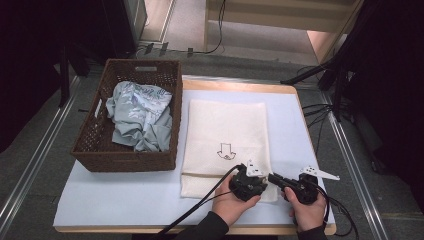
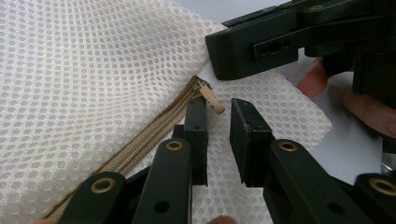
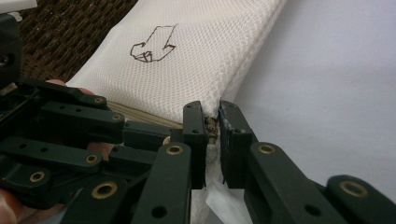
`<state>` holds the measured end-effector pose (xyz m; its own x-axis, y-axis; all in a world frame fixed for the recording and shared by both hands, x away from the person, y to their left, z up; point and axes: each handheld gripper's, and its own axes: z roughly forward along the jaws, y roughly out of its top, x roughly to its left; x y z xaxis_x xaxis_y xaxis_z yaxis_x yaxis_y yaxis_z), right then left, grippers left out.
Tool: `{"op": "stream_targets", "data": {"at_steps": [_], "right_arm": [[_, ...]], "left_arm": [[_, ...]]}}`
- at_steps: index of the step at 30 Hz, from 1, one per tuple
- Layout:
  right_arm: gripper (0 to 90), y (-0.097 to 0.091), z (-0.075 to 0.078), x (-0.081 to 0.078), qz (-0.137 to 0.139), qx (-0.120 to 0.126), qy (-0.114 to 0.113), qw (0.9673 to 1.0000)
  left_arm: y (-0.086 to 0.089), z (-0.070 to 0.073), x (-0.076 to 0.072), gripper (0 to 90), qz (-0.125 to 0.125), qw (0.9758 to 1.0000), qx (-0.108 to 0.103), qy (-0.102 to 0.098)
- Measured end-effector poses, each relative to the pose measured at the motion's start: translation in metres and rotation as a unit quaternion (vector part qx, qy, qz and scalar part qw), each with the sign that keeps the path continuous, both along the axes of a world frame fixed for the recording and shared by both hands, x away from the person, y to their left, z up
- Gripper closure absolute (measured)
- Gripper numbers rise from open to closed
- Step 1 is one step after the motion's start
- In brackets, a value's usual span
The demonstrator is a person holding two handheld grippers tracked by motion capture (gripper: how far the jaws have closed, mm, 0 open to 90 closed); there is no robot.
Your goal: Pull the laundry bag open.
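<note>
White mesh bag (image 1: 226,132) with tan zip (image 2: 154,130) and black arrow mark (image 1: 226,150); brown basket (image 1: 95,150) holds pale grey-green patterned cloth (image 1: 140,117).

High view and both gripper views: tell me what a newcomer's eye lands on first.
The white mesh laundry bag lies flat mid-table with a small arrow drawing on it, and both grippers crowd its near right corner. There the right gripper pinches the bag's edge at the end of the tan zipper, while the left gripper stands open at the zipper pull. A wicker basket holding crumpled grey-green cloth sits left.
</note>
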<state>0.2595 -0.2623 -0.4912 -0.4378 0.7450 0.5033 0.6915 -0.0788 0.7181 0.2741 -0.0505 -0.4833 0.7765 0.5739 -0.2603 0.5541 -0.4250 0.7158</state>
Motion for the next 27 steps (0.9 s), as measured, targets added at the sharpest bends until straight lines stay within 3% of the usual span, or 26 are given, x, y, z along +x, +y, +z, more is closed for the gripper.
{"op": "stream_targets", "data": {"at_steps": [13,27], "right_arm": [[83.4,0.0028,0.0035,-0.0038,0.001,-0.020,-0.027,0.9994],[83.8,0.0064,0.0082,-0.0082,-0.008,-0.039,-0.044,0.9982]], "left_arm": [[0.0067,0.0021,0.0094,84.1,0.037,0.9976,-0.043,0.041],[0.0083,0.0081,0.0062,87.7,0.046,0.9975,-0.037,0.039]]}}
